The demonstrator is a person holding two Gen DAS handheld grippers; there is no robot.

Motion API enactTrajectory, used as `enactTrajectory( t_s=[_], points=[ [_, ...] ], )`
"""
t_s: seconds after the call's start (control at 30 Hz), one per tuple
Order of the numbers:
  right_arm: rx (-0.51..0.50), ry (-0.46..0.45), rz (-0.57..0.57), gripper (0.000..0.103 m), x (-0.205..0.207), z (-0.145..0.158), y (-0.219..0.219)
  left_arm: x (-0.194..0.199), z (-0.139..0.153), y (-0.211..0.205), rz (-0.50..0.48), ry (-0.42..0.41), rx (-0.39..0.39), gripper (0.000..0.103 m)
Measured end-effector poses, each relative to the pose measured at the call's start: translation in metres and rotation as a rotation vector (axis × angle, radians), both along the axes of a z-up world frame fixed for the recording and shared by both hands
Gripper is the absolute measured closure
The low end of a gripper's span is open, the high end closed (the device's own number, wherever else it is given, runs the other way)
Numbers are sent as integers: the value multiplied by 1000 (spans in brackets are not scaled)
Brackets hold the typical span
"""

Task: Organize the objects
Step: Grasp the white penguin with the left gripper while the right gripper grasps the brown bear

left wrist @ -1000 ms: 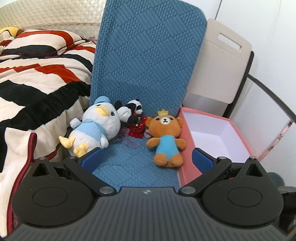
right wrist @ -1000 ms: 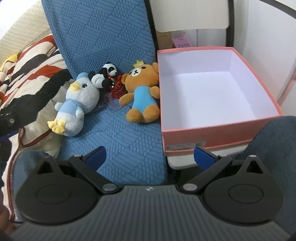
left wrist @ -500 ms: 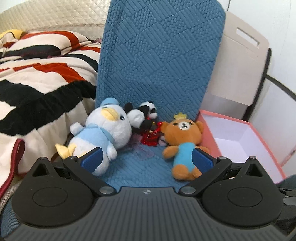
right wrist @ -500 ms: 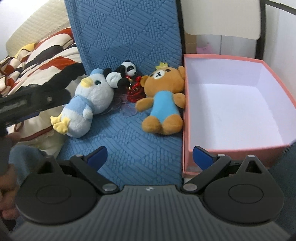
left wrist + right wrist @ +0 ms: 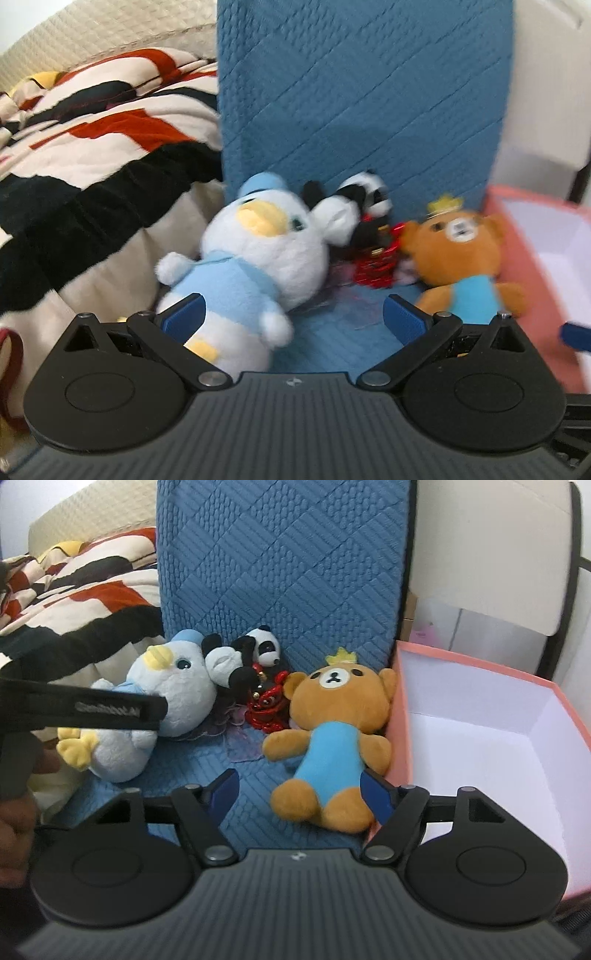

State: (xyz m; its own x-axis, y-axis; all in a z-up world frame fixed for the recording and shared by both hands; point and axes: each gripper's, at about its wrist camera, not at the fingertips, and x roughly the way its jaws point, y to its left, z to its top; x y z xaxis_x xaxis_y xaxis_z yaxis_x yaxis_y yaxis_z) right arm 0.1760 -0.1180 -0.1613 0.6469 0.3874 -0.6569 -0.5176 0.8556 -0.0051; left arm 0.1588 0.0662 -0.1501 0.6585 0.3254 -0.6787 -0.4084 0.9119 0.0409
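— So, how wide is each claw, and does it hold something?

— Both are spread wide and hold nothing. The left gripper (image 5: 293,314) has its two blue pads far apart; the left pad sits in front of the body of the penguin plush (image 5: 255,266), and I cannot tell if it touches the fur, because this view is blurred. The right gripper (image 5: 299,792) is also wide apart, with the legs of the bear plush (image 5: 332,734) between its pads. The right pad (image 5: 375,794) is just beside the bear's side; if it touches, I cannot tell.

— Where are the toys, seen from the claws?

— Ahead of both claws, on the blue quilted cushion (image 5: 280,572). The panda plush (image 5: 255,653) lies further ahead, between the penguin and the bear, with a small red charm (image 5: 267,705) just below it. The pink box (image 5: 480,716) stands to the right of the right claw, and the bear leans against its wall.

— What shows one view that the other does not?

— The right wrist view shows the white inside of the box, and the left gripper from the side, reaching over the penguin. The left wrist view shows more of the striped blanket (image 5: 92,147) at the left.
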Motion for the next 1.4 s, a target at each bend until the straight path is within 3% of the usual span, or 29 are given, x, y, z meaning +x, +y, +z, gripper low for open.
enactTrajectory(
  t_s=[0.2, 0.4, 0.73, 0.93, 1.03, 1.2, 1.4],
  points=[
    [-63, -22, 47, 29, 14, -24, 27, 29, -21, 16, 15, 98, 84, 0],
    [-193, -61, 27, 29, 33, -51, 51, 54, -43, 23, 16, 200, 183, 0],
    [-422, -204, -6, 27, 49, -90, 79, 86, -74, 45, 48, 328, 241, 0],
    [-553, -295, -10, 27, 52, -112, 89, 99, -81, 57, 58, 350, 241, 0],
    [-533, -318, -31, 37, 52, -109, 87, 102, -84, 62, 63, 350, 234, 0],
    [-453, -271, -36, 51, 55, -94, 78, 103, -84, 67, 64, 335, 222, 0],
    [-331, -201, -38, 54, 54, -70, 65, 93, -79, 66, 70, 298, 207, 5]
  ],
)
